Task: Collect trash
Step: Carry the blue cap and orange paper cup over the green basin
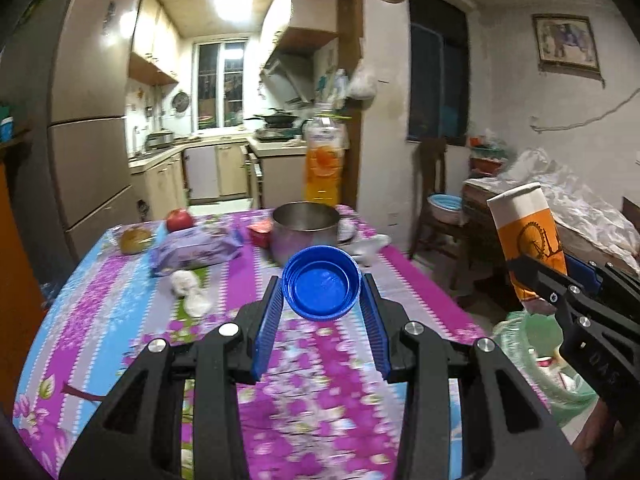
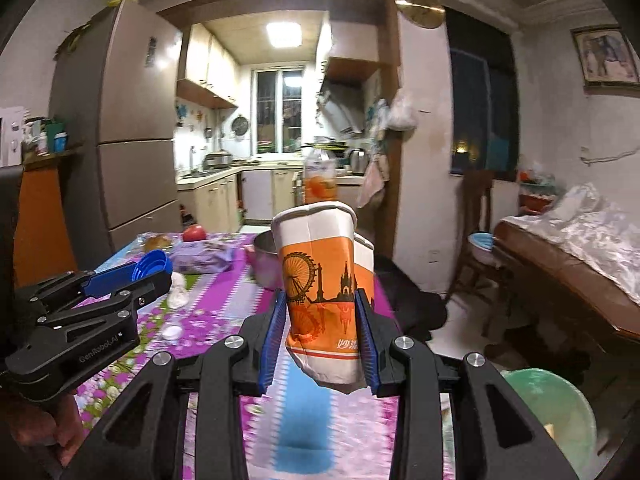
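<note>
Clearance ahead of the fingers

Left fingers point(image 1: 276, 312): bare tablecloth point(image 1: 320, 380) beneath; steel pot point(image 1: 306, 226) just ahead, wipes pack point(image 1: 196, 250) and tissue wads point(image 1: 190, 292) ahead-left. Right fingers point(image 2: 276, 332): open floor to their right, green bin point(image 2: 560, 412) below-right.

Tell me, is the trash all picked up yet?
Not yet. Some trash already lies in the green-lined bin. The left gripper holds a round blue plastic cap, and the right gripper holds a squashed orange-and-white paper cup; neither is binned yet. Crumpled white tissue waits on the flowery tablecloth.
</note>
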Motion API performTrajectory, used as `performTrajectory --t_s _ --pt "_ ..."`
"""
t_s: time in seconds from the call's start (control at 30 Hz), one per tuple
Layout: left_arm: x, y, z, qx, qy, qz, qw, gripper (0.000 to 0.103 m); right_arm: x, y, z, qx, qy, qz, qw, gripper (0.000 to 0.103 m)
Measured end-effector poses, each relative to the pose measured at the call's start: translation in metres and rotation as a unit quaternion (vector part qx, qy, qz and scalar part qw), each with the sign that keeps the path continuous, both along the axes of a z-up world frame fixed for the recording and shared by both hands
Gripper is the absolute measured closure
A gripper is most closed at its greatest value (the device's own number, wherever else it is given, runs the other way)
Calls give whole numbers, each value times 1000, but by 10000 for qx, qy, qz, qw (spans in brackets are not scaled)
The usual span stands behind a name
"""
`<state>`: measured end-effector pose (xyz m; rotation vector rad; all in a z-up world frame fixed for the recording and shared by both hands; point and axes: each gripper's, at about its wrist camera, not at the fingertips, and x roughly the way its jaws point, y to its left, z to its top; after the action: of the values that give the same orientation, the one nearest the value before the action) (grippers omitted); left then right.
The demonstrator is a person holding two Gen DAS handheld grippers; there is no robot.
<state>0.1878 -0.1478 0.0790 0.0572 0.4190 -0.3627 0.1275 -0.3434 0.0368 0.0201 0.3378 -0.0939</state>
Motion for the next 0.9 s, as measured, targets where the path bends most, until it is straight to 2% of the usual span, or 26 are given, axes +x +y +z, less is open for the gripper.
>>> performTrajectory --t_s 0.27,0.5,0.77,0.9 --pt "-19 -69 5 29 -12 -650 9979 65 -42 -67 4 4 68 -614 9981 68" --pt "-32 -137 -3 140 125 -1238 9921 65 -74 -131 -4 96 228 -1118 9934 68" --pt "-41 -209 -23 378 400 -1773 9826 65 -96 -209 -29 356 637 -1587 9846 68" --pt "-42 -238 -33 512 550 -1950 9779 65 -93 -239 -40 457 916 -1724 9797 68"
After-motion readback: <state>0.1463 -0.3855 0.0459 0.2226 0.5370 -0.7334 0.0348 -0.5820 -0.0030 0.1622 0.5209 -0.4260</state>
